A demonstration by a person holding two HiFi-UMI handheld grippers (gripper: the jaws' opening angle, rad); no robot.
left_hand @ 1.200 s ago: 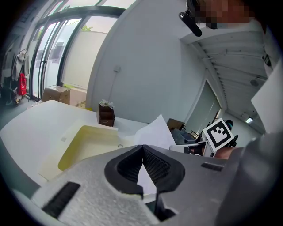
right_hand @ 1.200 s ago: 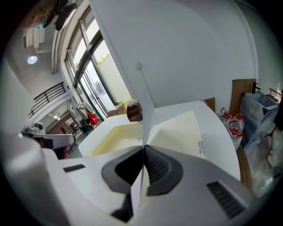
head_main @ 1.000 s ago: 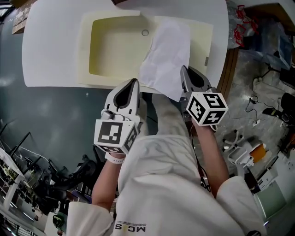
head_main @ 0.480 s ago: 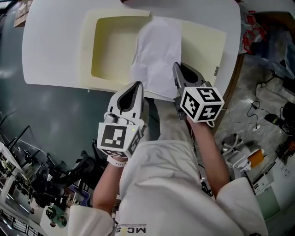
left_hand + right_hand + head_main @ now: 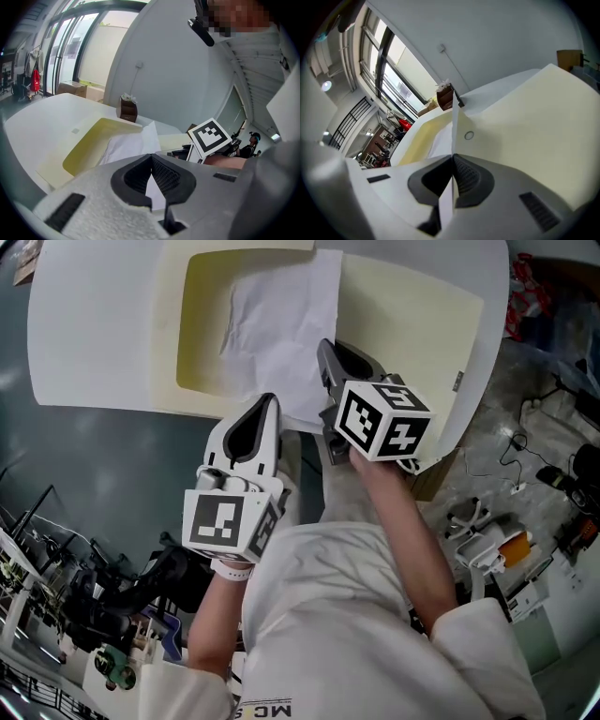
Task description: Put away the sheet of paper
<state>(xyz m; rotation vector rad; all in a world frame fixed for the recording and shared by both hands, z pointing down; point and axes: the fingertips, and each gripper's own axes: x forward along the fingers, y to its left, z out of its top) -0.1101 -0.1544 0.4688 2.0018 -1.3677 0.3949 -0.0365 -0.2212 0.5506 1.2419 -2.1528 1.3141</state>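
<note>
so, left to right: white counter (image 5: 84, 343) with a cream sink (image 5: 167, 343) set into it, deep yellowish basin on the left, flat part on the right; a small brown box (image 5: 127, 108) stands on the counter beyond the far side of the sink; left hand-held gripper (image 5: 265, 409) is over the counter's near edge, jaws pinched together with nothing in them, tip right by the near edge of the sheet of paper (image 5: 281, 334); the paper's crumpled and draped over the basin's right rim, part of it down in the basin, part on the flat bit; right hand-held gripper (image 5: 326, 351) is clamped on the paper's near right side, the sheet's edge running straight between its jaws
</note>
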